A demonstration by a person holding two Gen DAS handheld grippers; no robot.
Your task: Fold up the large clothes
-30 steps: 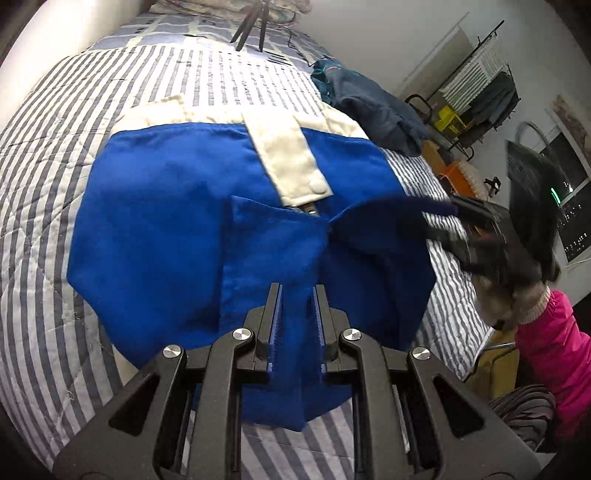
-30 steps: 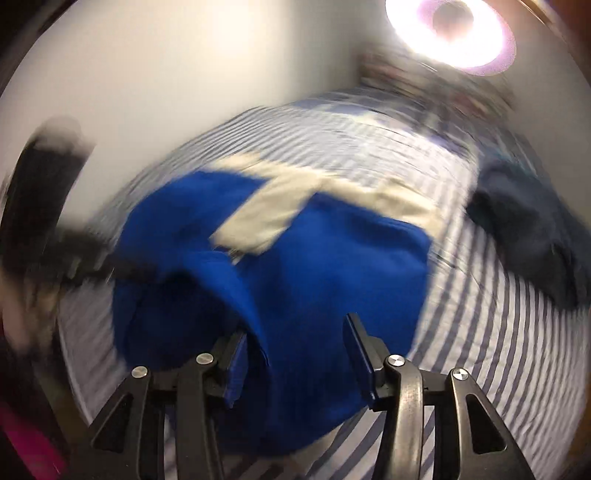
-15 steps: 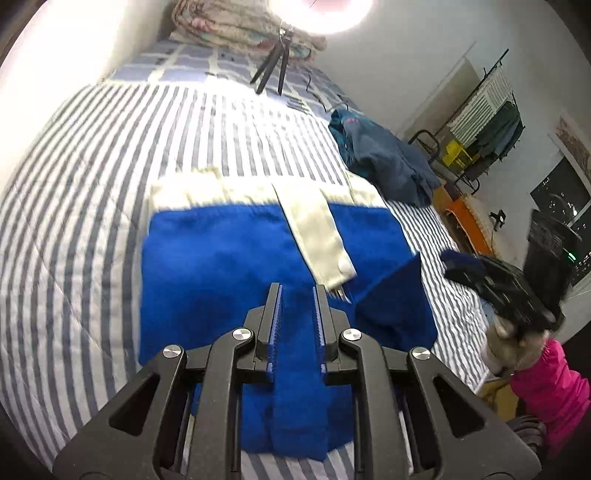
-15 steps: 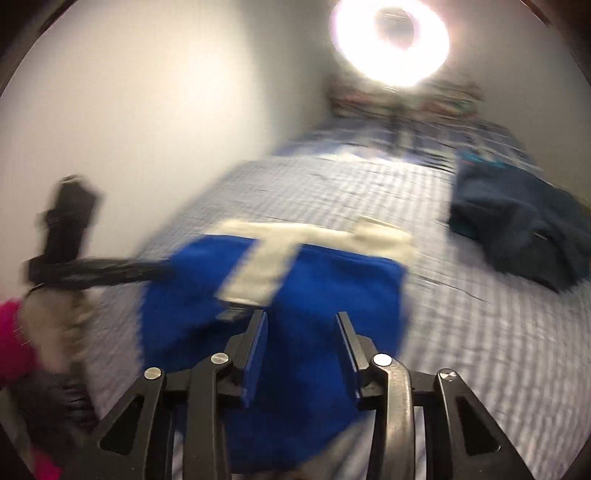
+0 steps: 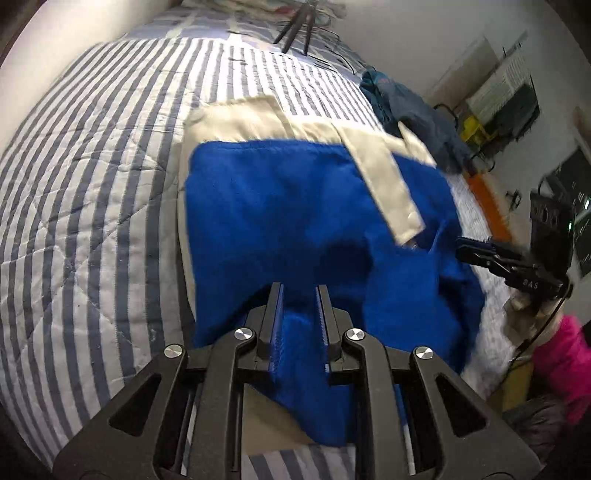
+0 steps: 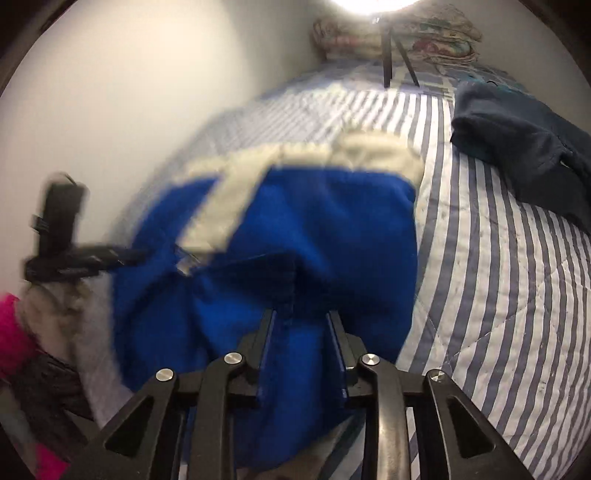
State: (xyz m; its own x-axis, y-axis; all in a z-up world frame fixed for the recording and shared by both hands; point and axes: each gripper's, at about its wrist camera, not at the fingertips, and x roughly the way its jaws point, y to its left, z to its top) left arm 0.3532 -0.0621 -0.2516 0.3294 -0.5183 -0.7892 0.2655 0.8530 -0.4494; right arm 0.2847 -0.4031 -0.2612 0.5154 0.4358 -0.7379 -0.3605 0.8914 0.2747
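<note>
A large blue garment (image 5: 277, 206) with a cream collar band and a cream front strip (image 5: 388, 184) lies on the striped bed (image 5: 92, 184). My left gripper (image 5: 299, 288) is shut on a bunched fold of its near edge. In the right wrist view the same garment (image 6: 325, 229) is blurred, and blue cloth fills the gap of my right gripper (image 6: 299, 314), whose jaws are closing onto it. Each gripper shows in the other's view, with its tip at the cloth's side edge: the right gripper (image 5: 480, 254) and the left gripper (image 6: 110, 256).
A dark navy garment (image 6: 524, 147) lies crumpled on the bed's far right. A tripod (image 6: 395, 55) and folded quilts (image 6: 399, 33) stand at the head. A white wall runs along the left side. A clothes rack (image 5: 509, 96) stands beyond the bed. A pink sleeve (image 5: 565, 350) shows at the edge.
Both grippers have shifted along the garment's near edge, and the cloth there now bunches up. The right gripper's jaws have narrowed around the blue cloth.
</note>
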